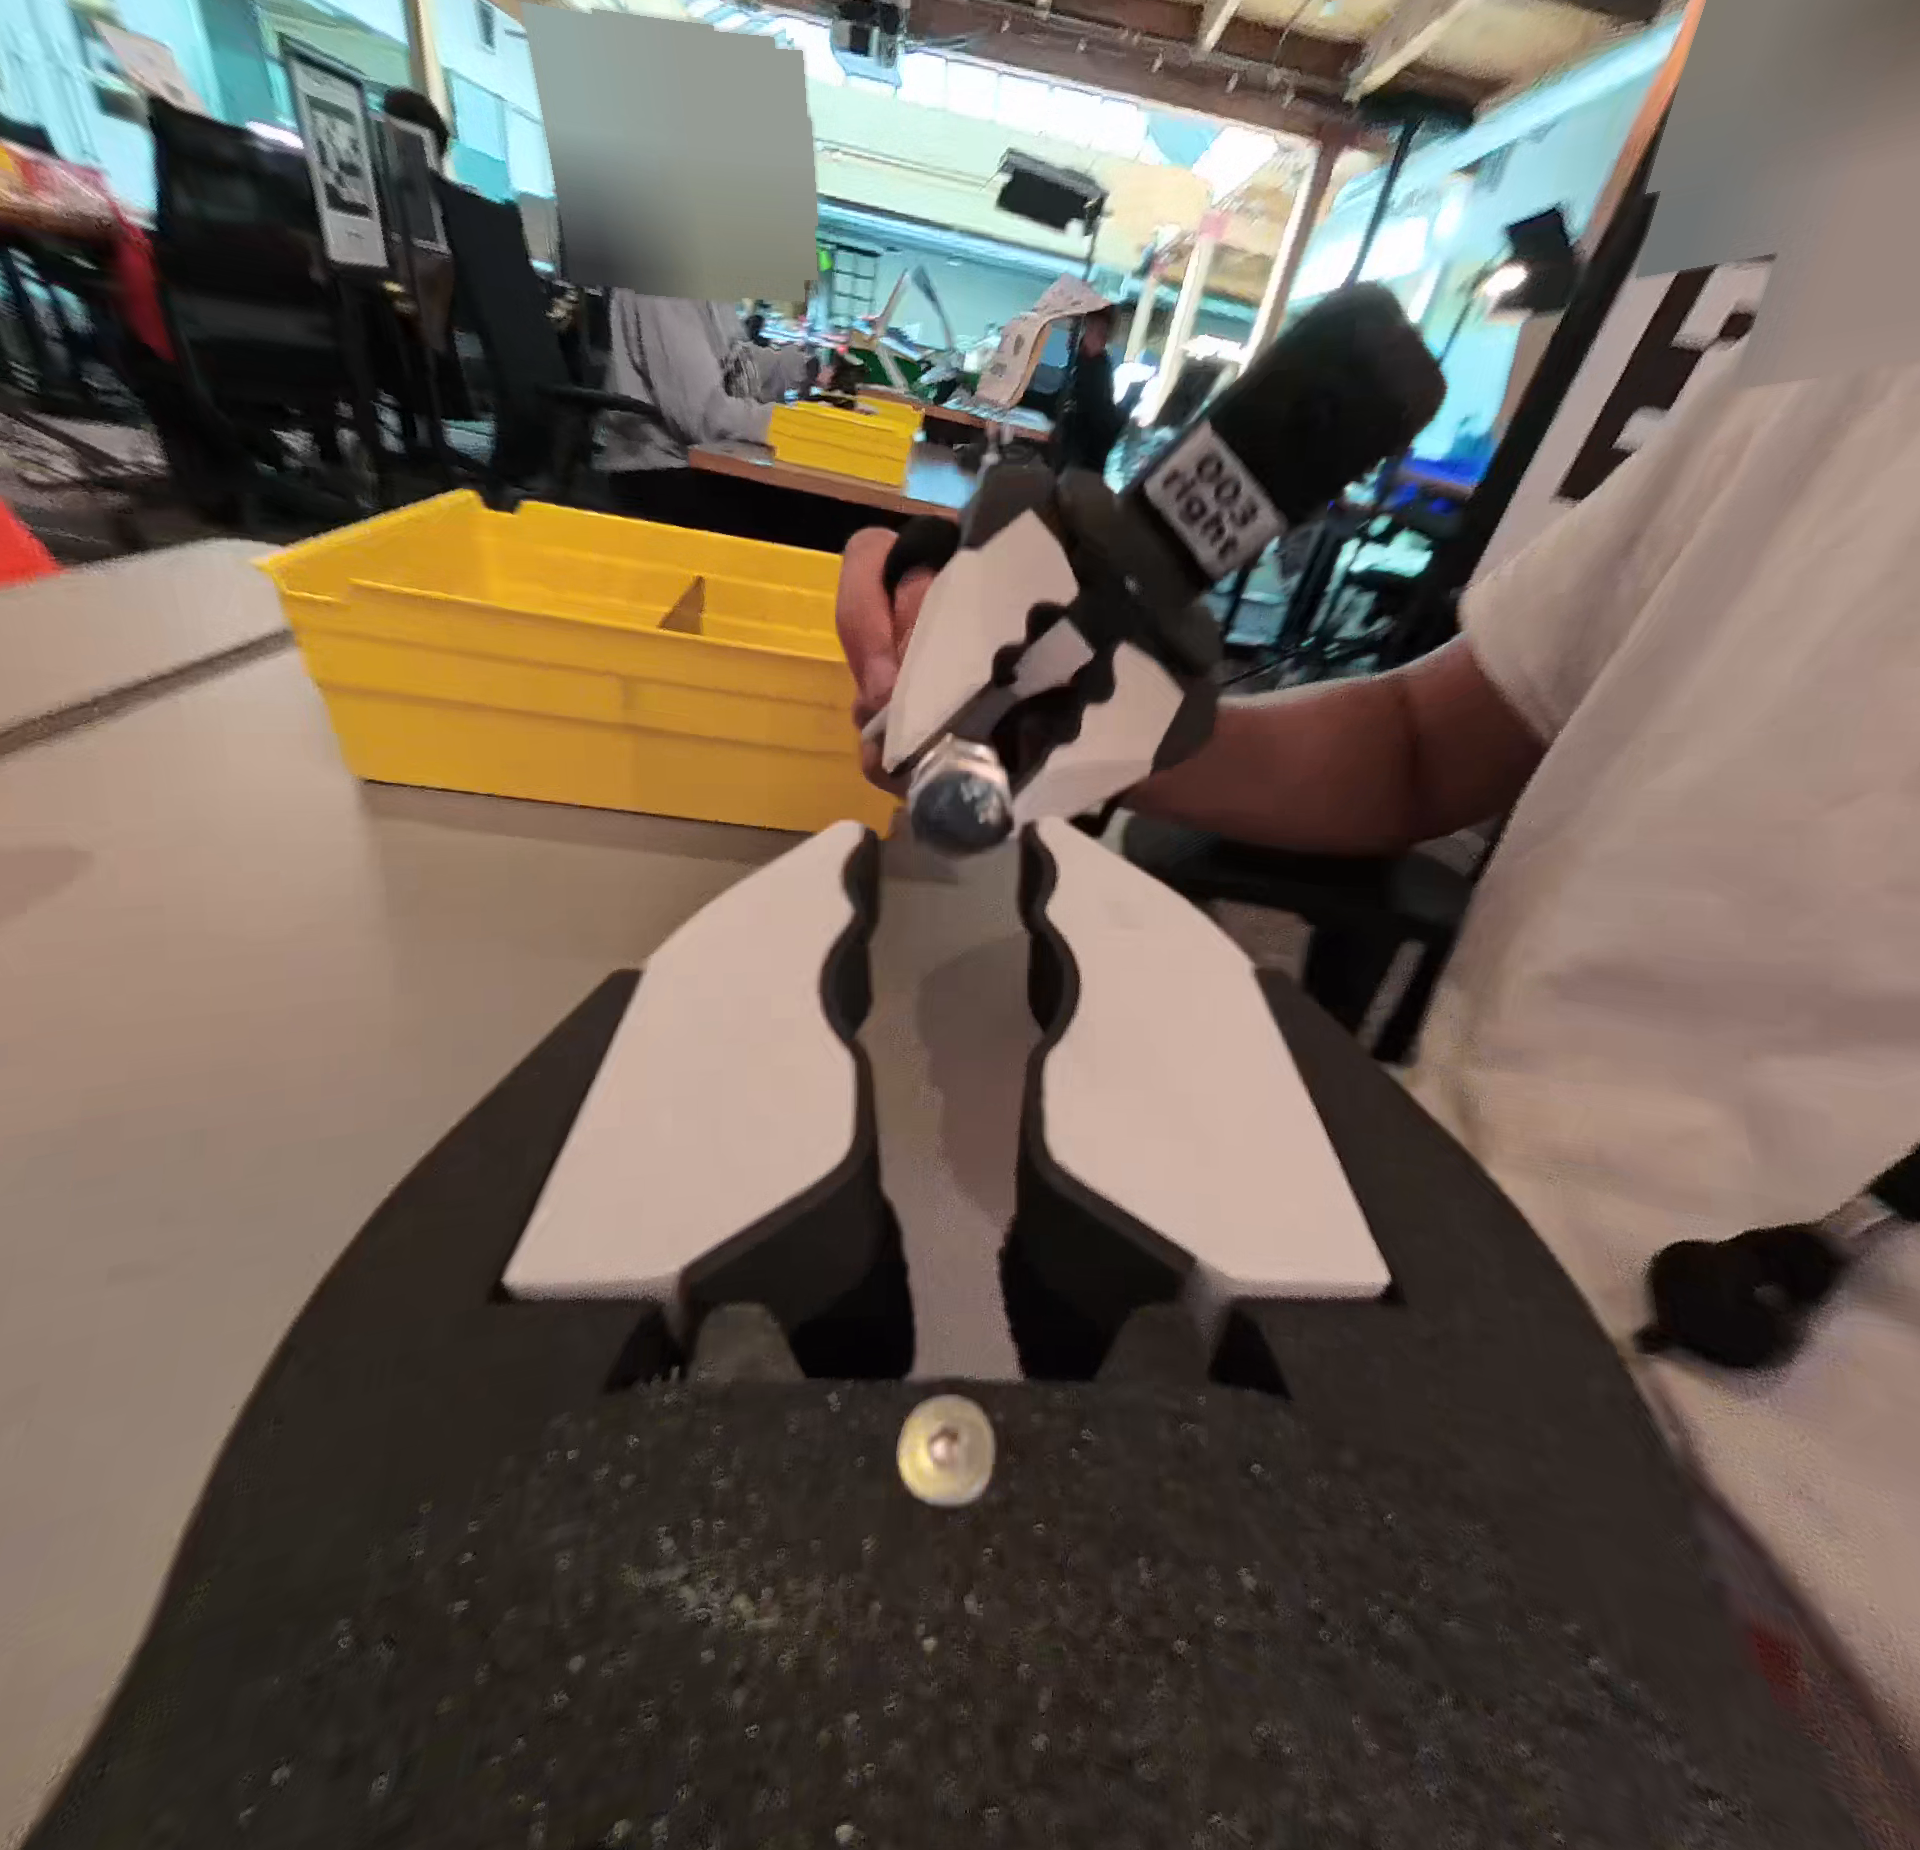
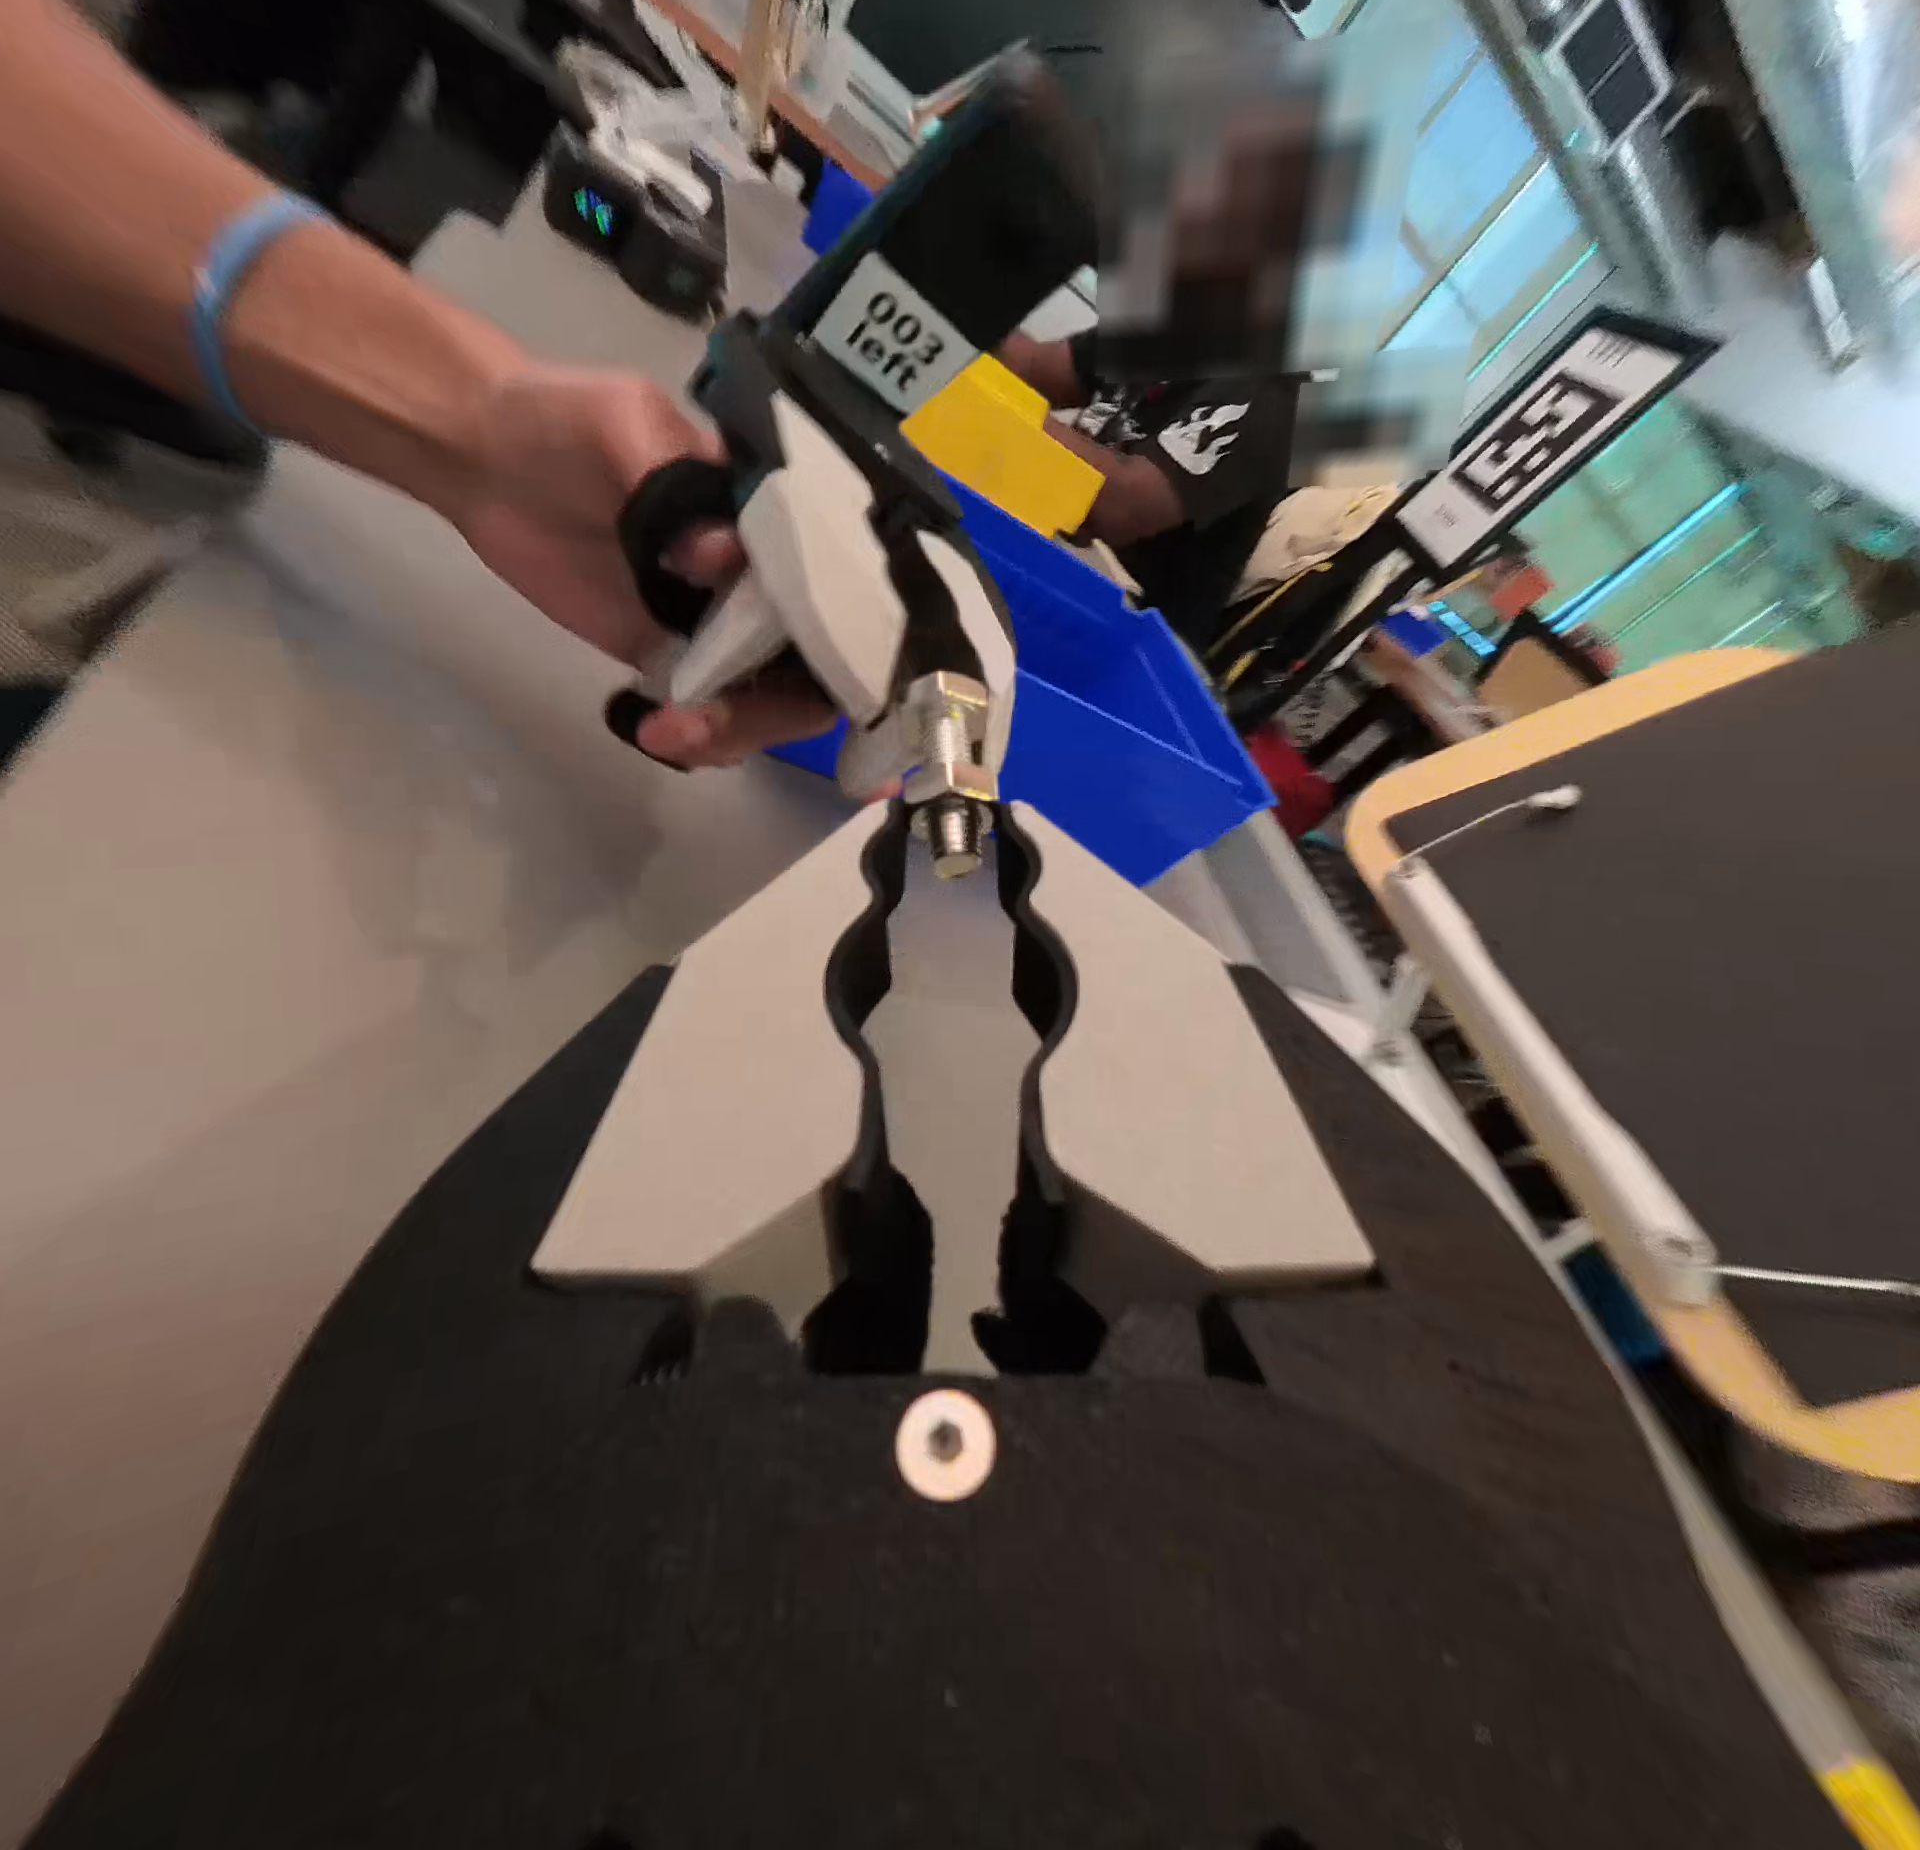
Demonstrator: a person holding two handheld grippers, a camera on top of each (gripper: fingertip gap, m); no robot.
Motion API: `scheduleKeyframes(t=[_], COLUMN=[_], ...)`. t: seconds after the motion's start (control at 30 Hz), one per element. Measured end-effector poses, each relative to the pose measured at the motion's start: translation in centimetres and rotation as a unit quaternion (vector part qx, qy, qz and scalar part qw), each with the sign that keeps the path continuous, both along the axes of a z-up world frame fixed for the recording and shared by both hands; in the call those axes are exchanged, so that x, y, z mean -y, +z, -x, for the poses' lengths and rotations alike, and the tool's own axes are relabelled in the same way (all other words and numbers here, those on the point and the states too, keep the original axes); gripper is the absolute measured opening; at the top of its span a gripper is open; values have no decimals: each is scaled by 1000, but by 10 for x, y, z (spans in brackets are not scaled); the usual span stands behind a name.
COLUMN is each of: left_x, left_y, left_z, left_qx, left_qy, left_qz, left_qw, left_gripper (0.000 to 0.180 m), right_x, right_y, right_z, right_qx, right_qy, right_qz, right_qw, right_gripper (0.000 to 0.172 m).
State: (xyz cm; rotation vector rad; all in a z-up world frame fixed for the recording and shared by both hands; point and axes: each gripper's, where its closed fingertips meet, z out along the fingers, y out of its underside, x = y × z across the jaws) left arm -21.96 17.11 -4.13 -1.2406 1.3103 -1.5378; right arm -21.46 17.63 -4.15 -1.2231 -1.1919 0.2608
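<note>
Right claw gripping a steel bolt, left claw standing open around its head

At the centre of the right wrist view the right gripper (image 2: 948, 834) is pinching narrowly on the threaded end of the bolt (image 2: 948, 751). The left gripper (image 1: 951, 839) is flanking the dark head with its fingers apart (a gap is showing on one side). The bolt is probably dense, rigid and slick, so the nut flats or threads look like the surest places to grip. Farther off, a yellow bin (image 1: 582, 699) is sitting on the table (image 1: 208, 969) at the left of the left wrist view, and a blue bin (image 2: 1122, 720) is lying right of centre in the right wrist view.
</note>
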Motion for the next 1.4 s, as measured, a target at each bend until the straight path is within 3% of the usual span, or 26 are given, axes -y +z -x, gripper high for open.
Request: scheduleKeyframes(t=[0.13,0.3,0.73,1.1,1.4], left_x=[-5,-7,-5,-7,-4], left_y=[-13,-14,-21,-16,-13], left_z=[3,4,1,3,2], left_qx=[-35,-13,-43,-28,-24], left_qy=[18,45,20,43,45], left_qz=[-78,-182,-104,-161,-171], left_qw=[996,982,993,986,984], left_gripper=[39,34,22,24,17], right_x=[-4,-1,-1,0,0], right_y=[-1,-10,-31,-14,-14], right_z=[-5,-3,6,3,5], right_qx=[-68,-121,-34,-139,-144], right_qy=[31,103,69,120,124], right_qz=[142,335,280,358,362], right_qw=[987,929,957,915,913], right_gripper=[17,17,17,17,17])
